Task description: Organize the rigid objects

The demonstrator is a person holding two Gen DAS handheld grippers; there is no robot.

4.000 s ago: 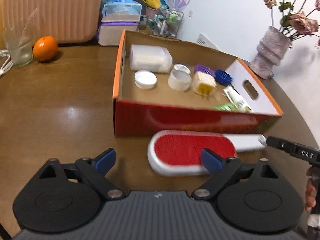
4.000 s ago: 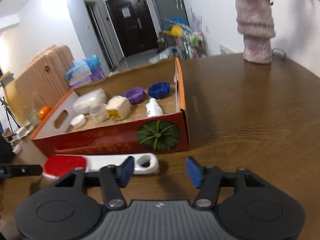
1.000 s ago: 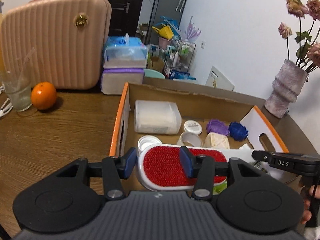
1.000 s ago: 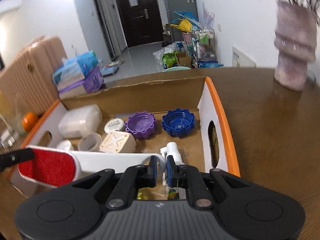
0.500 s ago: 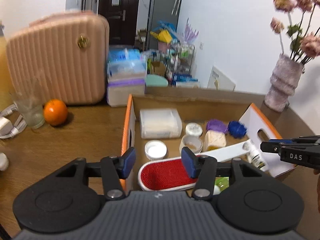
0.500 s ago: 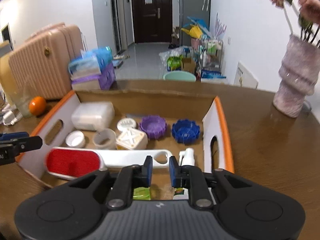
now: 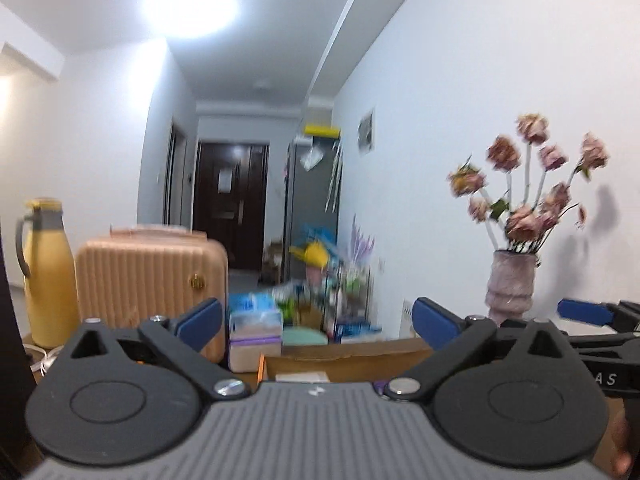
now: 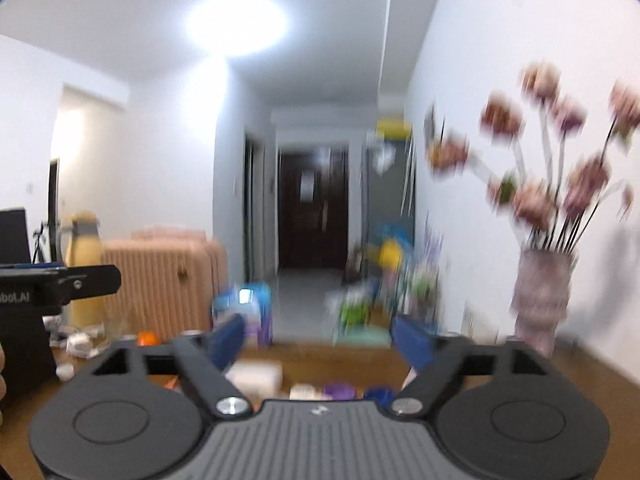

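I am holding my left fingers (image 7: 316, 322) and right fingers (image 8: 320, 340) wide apart, having just opened them off the brush; nothing sits between them now. The box (image 7: 344, 360) is lying below my fingertips, the brush hidden.

A home: a hallway to a dark front door (image 7: 231, 210), a pink suitcase (image 7: 152, 284), flowers in a vase (image 7: 514, 286).

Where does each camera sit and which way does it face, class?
Left wrist: on the left hand-held gripper, level, facing the hallway door over the box; open jaws and the right hand-held gripper show.
Right wrist: on the right hand-held gripper, same heading; open jaws show.
Shared: suitcase, vase, door.
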